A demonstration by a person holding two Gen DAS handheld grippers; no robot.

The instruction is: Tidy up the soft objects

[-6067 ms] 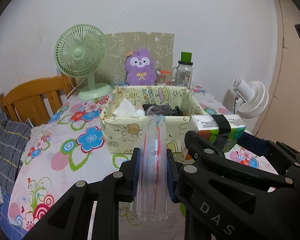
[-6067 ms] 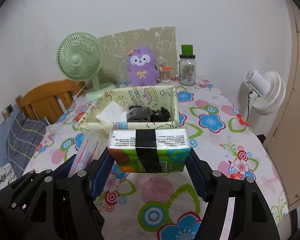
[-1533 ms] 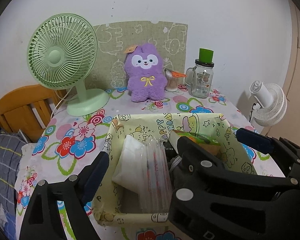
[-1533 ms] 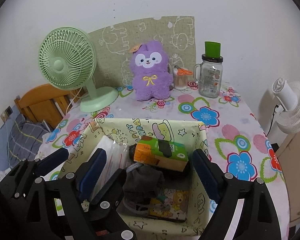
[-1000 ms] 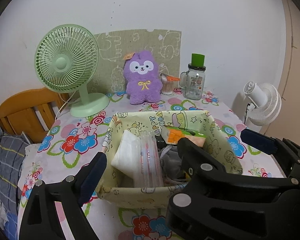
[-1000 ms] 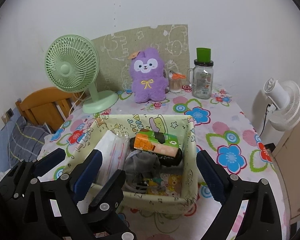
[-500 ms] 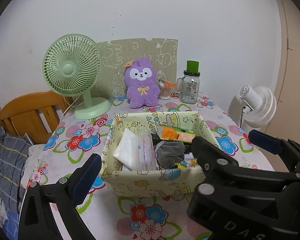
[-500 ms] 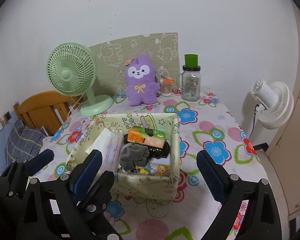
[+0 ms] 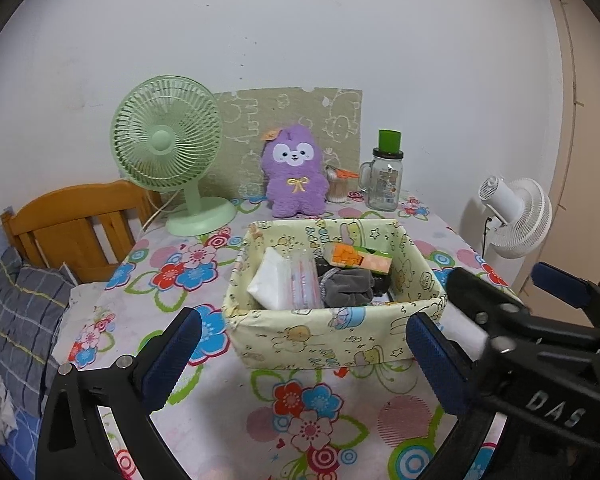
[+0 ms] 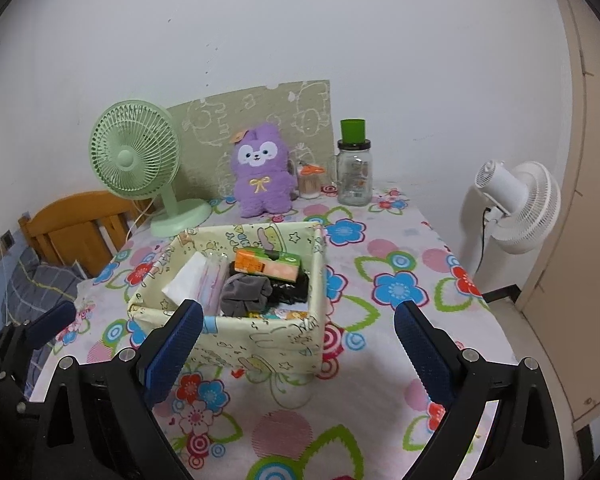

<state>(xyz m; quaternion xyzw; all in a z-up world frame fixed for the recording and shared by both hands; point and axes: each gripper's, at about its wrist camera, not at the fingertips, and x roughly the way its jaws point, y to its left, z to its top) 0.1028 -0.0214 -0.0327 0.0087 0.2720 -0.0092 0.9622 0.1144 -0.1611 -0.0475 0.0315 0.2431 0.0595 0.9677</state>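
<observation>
Just beyond left hand-held gripper (image 9: 300,354): storage box (image 9: 332,338)

The left gripper (image 9: 300,354) is a matt black frame of angular, strut-like arms; each finger ends in a dark blue pad (image 9: 168,360) with a fine ribbed texture; round silver screw heads (image 9: 124,361) dot the joints. The right gripper (image 10: 298,354) has the same black arms, blue pads (image 10: 422,354) and silver screws (image 10: 469,355); seen from the left wrist, its body bears pale raised letters (image 9: 553,407), apparently "DAS".
</observation>
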